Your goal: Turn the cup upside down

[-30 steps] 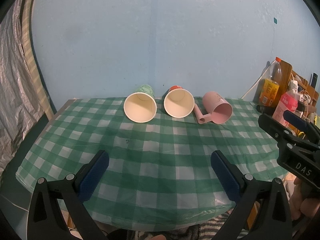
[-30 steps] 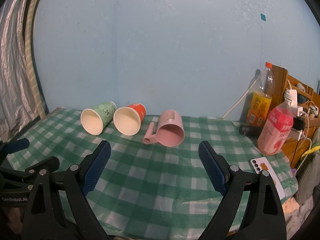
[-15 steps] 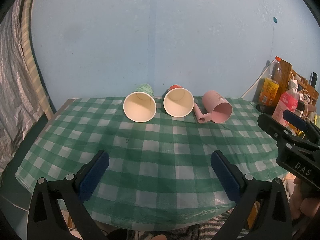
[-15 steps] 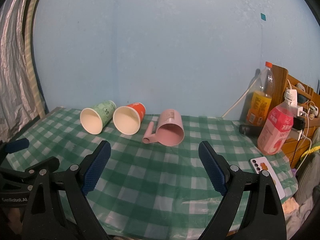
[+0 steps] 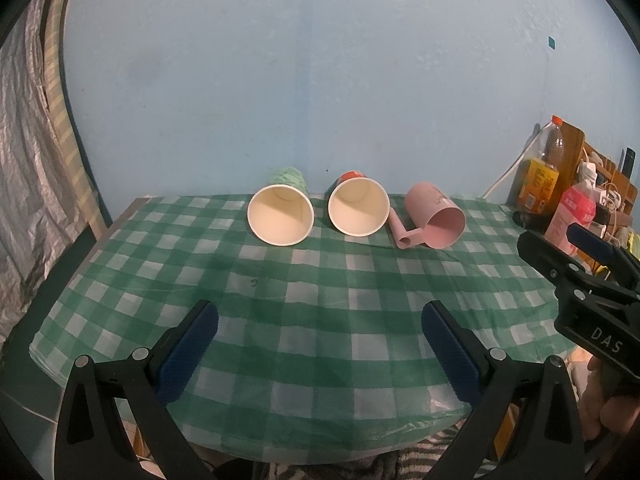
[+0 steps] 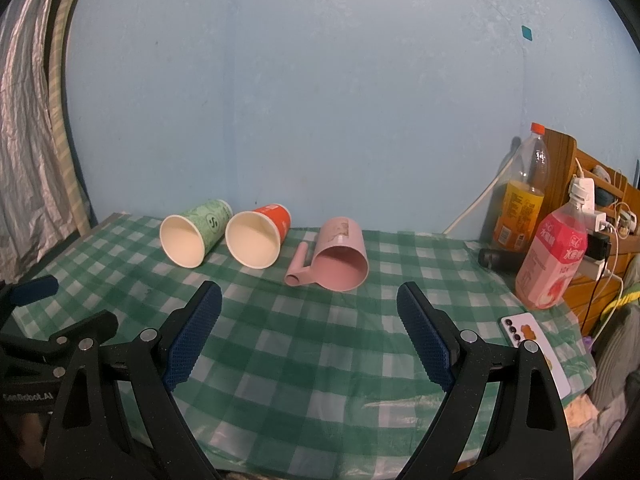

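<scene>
Green paper cup (image 5: 281,215), orange paper cup (image 5: 358,207), pink handled mug (image 5: 435,221) lying sideways on checked tablecloth (image 5: 320,304), left gripper (image 5: 319,322) and right gripper (image 6: 309,304) both spread wide, empty

A glossy plastic checked tablecloth (image 6: 320,344) carries two matt paper cups (image 6: 196,232) and a smooth pink plastic mug (image 6: 340,256), while textured blue rubbery pads (image 6: 192,340) line matt black gripper fingers beside clear plastic bottles (image 6: 520,196).
</scene>
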Tool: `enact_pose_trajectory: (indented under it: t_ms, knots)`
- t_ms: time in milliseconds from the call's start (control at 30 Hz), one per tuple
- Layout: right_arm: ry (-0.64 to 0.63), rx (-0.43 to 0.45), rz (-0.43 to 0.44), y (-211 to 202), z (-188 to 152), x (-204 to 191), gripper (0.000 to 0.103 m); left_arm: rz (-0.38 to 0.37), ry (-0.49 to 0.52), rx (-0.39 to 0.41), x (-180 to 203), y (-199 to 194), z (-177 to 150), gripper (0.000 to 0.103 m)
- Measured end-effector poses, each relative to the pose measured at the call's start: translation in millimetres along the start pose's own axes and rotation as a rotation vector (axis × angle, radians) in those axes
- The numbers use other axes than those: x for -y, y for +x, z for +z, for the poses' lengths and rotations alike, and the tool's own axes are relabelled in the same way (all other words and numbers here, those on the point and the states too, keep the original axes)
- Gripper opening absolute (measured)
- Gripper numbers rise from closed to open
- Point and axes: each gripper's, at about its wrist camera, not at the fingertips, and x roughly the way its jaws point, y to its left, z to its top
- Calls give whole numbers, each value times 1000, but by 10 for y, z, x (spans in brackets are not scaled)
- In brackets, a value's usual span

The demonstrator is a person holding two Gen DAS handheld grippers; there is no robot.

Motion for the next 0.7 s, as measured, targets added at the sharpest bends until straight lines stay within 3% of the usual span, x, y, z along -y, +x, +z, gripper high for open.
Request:
enact_pose_trajectory:
  t_ms: [700]
  knots:
    - [7,-15,6,60,-47,20,88,-23,-7,-9,-5,45,36,103]
